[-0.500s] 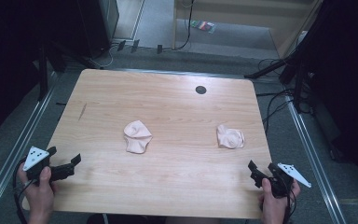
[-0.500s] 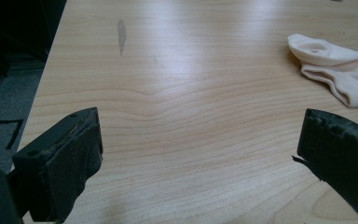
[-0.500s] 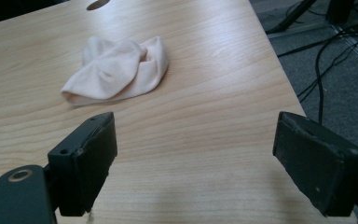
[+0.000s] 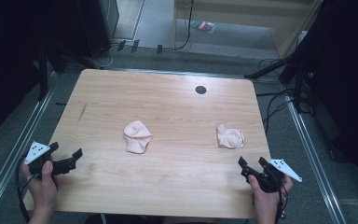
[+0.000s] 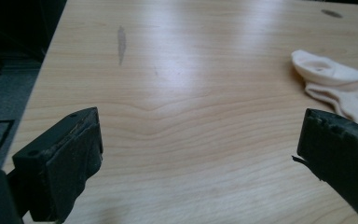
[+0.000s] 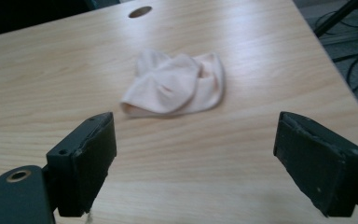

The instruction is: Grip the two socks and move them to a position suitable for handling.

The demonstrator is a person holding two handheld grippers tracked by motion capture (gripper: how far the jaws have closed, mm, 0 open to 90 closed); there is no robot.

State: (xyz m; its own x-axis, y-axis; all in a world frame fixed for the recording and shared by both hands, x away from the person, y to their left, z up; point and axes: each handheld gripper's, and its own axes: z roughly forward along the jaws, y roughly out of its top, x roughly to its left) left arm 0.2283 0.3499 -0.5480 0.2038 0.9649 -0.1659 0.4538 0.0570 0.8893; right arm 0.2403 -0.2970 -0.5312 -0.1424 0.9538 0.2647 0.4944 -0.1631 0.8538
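While my jaws stand open and empty, two crumpled pale-pink socks, left sock (image 4: 137, 136) and right sock (image 4: 230, 137), lie soft on the wood-grain desk (image 4: 168, 186).

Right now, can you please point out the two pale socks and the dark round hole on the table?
Left sock (image 4: 137, 136), high view, middle of the crumpled fabric.
Right sock (image 6: 177, 85), right gripper view, centre of the folded cloth.
Round hole (image 4: 200, 89), high view, centre of the dark opening in the tabletop.

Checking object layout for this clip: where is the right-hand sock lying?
In the high view, the right-hand sock lies crumpled on the table near its right edge, just ahead of the right gripper, untouched.
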